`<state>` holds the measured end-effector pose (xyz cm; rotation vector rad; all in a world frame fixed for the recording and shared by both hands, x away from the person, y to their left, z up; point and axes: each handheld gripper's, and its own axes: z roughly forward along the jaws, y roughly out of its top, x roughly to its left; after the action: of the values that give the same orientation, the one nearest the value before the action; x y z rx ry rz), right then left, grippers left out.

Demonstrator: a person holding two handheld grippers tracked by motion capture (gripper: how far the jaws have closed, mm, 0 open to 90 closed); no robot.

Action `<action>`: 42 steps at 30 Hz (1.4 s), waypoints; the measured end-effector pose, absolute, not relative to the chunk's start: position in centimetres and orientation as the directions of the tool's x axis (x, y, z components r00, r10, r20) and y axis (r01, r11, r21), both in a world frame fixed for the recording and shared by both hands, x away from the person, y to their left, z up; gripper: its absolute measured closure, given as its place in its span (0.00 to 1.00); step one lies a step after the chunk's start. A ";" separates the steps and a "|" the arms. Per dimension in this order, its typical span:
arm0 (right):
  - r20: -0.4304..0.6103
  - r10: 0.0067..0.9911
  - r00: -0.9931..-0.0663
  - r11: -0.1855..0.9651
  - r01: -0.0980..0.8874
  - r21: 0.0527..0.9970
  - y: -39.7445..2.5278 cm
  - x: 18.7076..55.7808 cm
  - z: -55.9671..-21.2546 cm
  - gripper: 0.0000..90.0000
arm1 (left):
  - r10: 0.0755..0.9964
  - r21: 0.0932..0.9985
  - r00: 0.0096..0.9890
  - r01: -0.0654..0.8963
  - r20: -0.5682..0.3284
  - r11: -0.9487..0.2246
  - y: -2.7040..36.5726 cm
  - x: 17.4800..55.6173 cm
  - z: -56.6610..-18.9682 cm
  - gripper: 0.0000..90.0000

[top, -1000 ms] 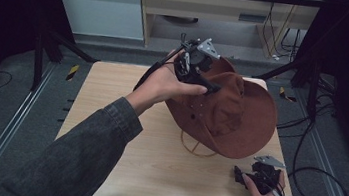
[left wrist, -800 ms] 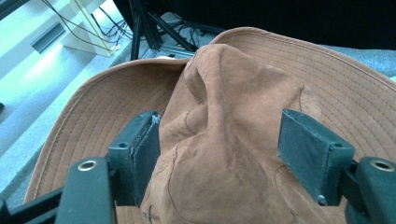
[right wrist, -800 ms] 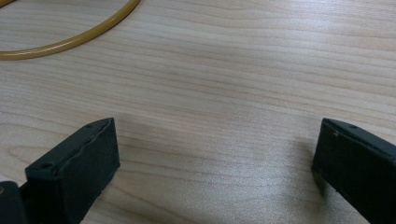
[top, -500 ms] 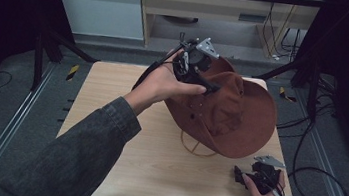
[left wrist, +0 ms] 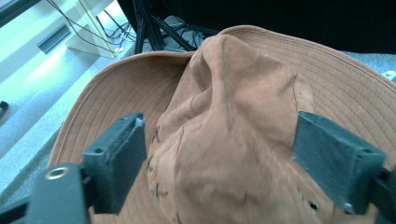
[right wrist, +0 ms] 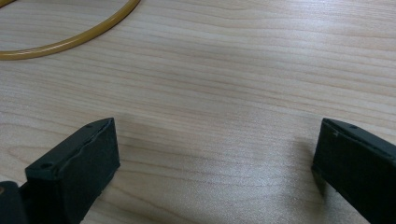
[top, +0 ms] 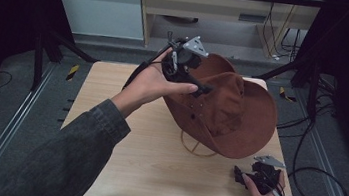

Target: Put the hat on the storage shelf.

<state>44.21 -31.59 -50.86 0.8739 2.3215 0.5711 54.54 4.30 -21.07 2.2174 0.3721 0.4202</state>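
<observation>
We hold left gripper (left wrist: pixel 219 154) wide open, jaws astride hat (left wrist: pixel 233 140) crown, not clamped. Right gripper (right wrist: pixel 215 163) open, empty, resting on table (right wrist: pixel 233 70). Risk: soft crown collapses on closing, gripper slips.

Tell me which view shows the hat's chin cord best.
The high view: the cord loops out from under the hat onto the table. The right gripper view catches just an arc; the left gripper view looks at the crown.
</observation>
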 end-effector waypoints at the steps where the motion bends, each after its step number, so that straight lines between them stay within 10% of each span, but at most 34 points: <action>1: -0.372 0.699 -0.611 0.693 0.447 0.566 -31.6 44.2 -50.9 0.01 | 0.403 0.784 0.899 0.122 0.173 -0.609 4.8 54.4 -21.1 0.16; 18: -0.373 0.695 -0.615 0.696 0.445 0.564 -31.6 44.2 -50.9 0.01 | 0.520 0.845 0.838 0.148 0.169 -0.513 15.6 50.9 -22.3 0.08; 42: -0.368 0.704 -0.607 0.687 0.451 0.569 -31.5 44.1 -50.9 0.01 | 0.612 0.802 0.781 0.285 0.123 -0.524 23.1 47.7 -36.0 0.07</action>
<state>44.09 -31.51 -50.93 0.8835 2.3178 0.5725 47.72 23.11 -36.02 2.1400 0.6648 0.5025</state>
